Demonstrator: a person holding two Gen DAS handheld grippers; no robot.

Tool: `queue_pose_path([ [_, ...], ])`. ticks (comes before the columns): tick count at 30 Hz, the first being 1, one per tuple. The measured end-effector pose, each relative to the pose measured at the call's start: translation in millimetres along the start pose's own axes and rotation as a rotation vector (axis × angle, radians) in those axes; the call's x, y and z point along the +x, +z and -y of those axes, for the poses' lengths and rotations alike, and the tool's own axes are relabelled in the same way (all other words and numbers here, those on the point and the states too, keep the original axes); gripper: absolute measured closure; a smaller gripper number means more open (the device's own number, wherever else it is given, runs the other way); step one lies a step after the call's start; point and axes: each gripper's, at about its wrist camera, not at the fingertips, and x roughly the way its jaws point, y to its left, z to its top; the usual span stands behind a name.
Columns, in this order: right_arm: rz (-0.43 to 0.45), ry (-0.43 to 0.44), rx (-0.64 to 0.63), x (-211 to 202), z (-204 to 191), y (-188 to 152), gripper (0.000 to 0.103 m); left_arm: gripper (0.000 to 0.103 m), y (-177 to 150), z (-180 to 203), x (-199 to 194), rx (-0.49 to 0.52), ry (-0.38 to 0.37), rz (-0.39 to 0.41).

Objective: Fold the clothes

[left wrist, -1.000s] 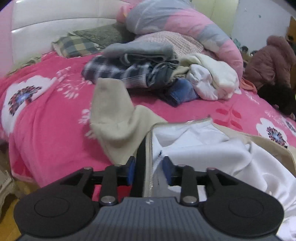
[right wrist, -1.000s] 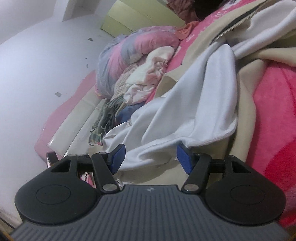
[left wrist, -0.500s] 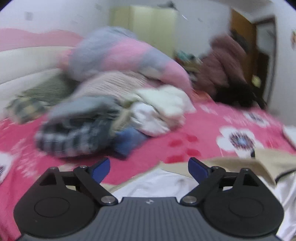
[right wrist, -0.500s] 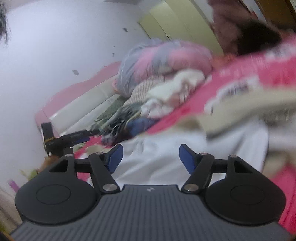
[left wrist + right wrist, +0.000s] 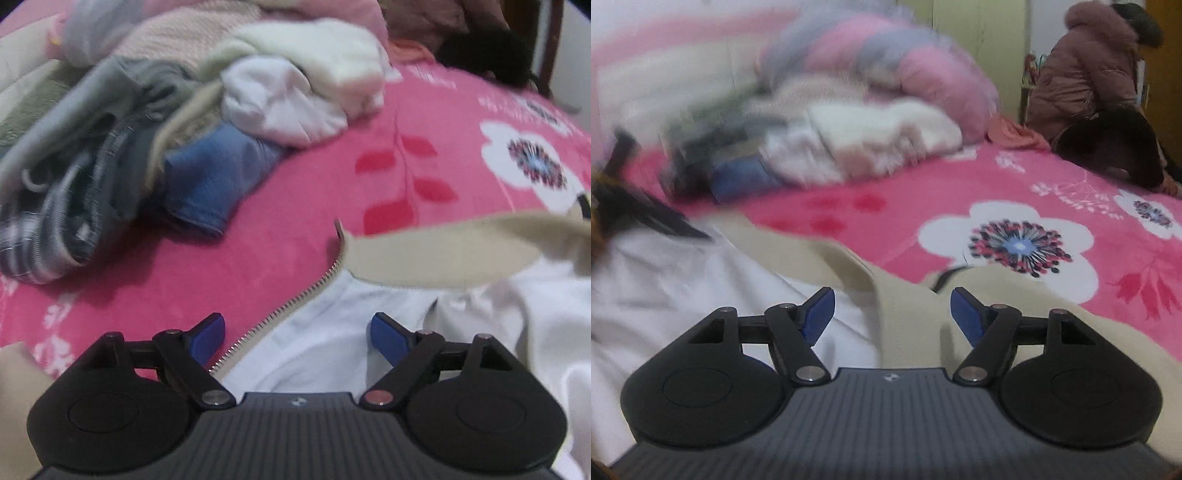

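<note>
Left wrist view: my left gripper (image 5: 297,334) has its blue pads spread wide with nothing between them. It hangs just above the beige jacket (image 5: 436,254), which lies opened out on the pink floral blanket (image 5: 314,192). I see the jacket's white lining (image 5: 332,332) directly under the pads. The metal zipper edge (image 5: 280,314) runs diagonally from beside the left pad up toward the beige collar band. Beyond it sits a pile of unfolded clothes (image 5: 155,122): a blue denim piece (image 5: 214,177), a white garment (image 5: 284,107), a cream fleece (image 5: 325,51) and grey plaid fabric (image 5: 48,221), all heaped together and touching. This frame is soft at the edges.

Right wrist view: my right gripper (image 5: 893,311) is also spread open and holds nothing. It sits over the same jacket, above a beige fold (image 5: 908,306), with white lining (image 5: 701,288) to its left. A large white flower print (image 5: 1015,243) on the blanket lies just past the beige fabric. The clothes pile (image 5: 831,147) is motion-blurred here; I can make out little beyond pale and blue patches. Behind it is a rolled pink-and-grey quilt (image 5: 886,66). A person in a mauve padded coat (image 5: 1086,74) is at the far side of the bed, back turned.
</note>
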Motion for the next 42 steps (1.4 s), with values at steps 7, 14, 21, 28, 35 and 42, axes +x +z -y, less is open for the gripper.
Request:
queue_pose_path([
  [7, -0.142, -0.105, -0.038, 41, 11, -9, 0.076, 0.011, 5, 11, 14, 0.183, 0.040, 0.006],
  [14, -0.007, -0.265, -0.145, 13, 5, 0, 0.097, 0.027, 11, 49, 18, 0.378, 0.117, 0.059],
  [21, 0.187, -0.411, -0.250, -38, -8, 16, 0.098, 0.028, 2, 86, 9, 0.529, 0.116, 0.162],
  [28, 0.343, -0.536, -0.304, -91, -14, 23, 0.098, 0.054, -11, 137, 3, 0.684, 0.135, 0.275],
  [35, 0.413, -0.620, -0.281, -139, -20, 6, 0.098, 0.056, 1, 165, -3, 0.658, 0.277, 0.387],
  [42, 0.493, -0.663, -0.243, -167, -20, -5, 0.098, 0.056, 41, 171, -37, 0.503, 0.372, 0.505],
])
